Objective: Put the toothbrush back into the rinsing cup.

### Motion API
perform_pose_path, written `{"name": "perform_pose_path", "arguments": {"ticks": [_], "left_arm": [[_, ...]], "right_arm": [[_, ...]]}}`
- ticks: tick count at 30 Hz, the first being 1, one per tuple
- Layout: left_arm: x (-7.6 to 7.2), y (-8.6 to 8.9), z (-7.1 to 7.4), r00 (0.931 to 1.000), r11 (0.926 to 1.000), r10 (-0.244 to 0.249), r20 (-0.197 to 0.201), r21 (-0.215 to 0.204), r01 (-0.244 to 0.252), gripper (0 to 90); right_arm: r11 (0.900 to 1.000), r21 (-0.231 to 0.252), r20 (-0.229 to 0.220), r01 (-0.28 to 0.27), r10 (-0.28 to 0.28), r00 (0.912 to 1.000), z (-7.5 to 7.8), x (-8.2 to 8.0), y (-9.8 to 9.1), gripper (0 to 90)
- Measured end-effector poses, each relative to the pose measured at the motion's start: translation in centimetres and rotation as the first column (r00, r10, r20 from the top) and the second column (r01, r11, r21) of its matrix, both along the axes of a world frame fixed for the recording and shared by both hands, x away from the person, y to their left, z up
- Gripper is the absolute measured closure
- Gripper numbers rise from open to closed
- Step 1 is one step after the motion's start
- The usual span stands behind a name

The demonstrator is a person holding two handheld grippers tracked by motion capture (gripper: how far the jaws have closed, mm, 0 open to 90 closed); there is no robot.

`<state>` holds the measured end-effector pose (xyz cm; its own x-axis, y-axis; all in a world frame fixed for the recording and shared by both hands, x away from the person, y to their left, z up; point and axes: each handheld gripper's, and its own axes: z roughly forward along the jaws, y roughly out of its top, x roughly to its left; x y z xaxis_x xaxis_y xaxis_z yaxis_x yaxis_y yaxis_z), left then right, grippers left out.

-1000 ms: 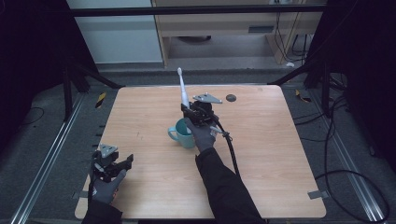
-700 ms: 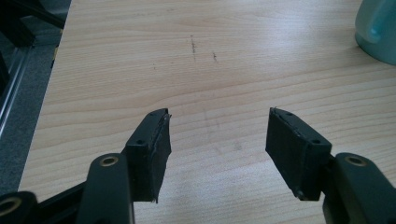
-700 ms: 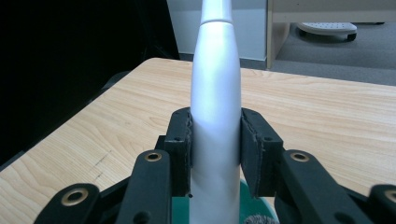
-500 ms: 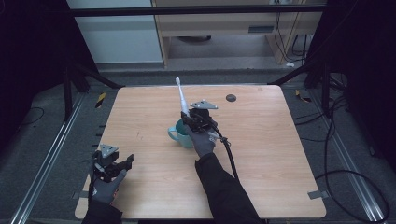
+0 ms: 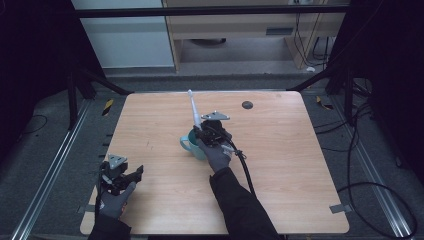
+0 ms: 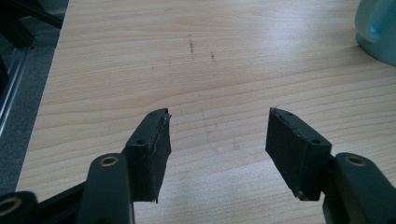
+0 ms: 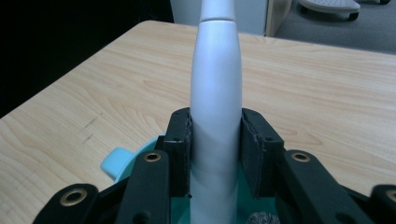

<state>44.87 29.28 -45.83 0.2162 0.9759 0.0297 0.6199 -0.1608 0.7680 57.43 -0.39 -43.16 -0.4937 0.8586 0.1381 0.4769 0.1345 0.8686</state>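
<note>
Toothbrush handle [image 7: 215, 116], white and tapered, stands nearly upright with its lower end inside the teal mug [image 5: 192, 145] near the middle of the desk [image 5: 280, 150], clamped between the right gripper's [image 5: 206, 134] fingers [image 7: 180, 144], probably so it can be lowered in without tipping. Left gripper [image 6: 217, 140] rests near the desk's near-left corner, fingers wide and empty, likely out of the way.

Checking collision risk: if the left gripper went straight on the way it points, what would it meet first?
Probably nothing near: the left gripper, jaws open, points over bare table. The mug stands off to the side.
</note>
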Motion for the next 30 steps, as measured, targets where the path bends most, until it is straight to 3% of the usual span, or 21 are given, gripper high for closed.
{"name": "perform_pose_path", "arguments": {"ticks": [4,8,14,21,30], "left_arm": [[0.0,0.0,0.0,1.0,1.0,0.0,0.0,0.0,0.0,39.5],[0.0,0.0,0.0,1.0,1.0,-0.001,0.001,-0.001,0.001,39.5],[-0.1,-0.1,0.0,1.0,1.0,0.0,0.004,0.0,0.0,39.4],[-0.1,-0.1,0.0,1.0,1.0,0.003,0.005,0.004,-0.003,38.9],[-0.1,-0.3,-0.1,1.0,1.0,-0.002,0.007,0.005,0.002,36.9]], "right_arm": [[0.9998,0.017,0.017,-0.011,0.01,0.9998,0.3,-0.5,-0.3,65.1],[0.9993,0.03,0.065,-0.021,0.019,0.9977,1.5,-1.3,-0.9,59.9],[0.998,0.055,0.081,-0.032,0.027,0.9963,3.0,-3.1,-2.7,42.5],[0.9988,0.047,0.088,-0.013,0.009,0.9961,3.1,-5.8,-6.7,30.5],[0.9989,0.013,0.06,0.045,-0.046,0.9971,0.9,-9.3,-13.6,27.3]]}}
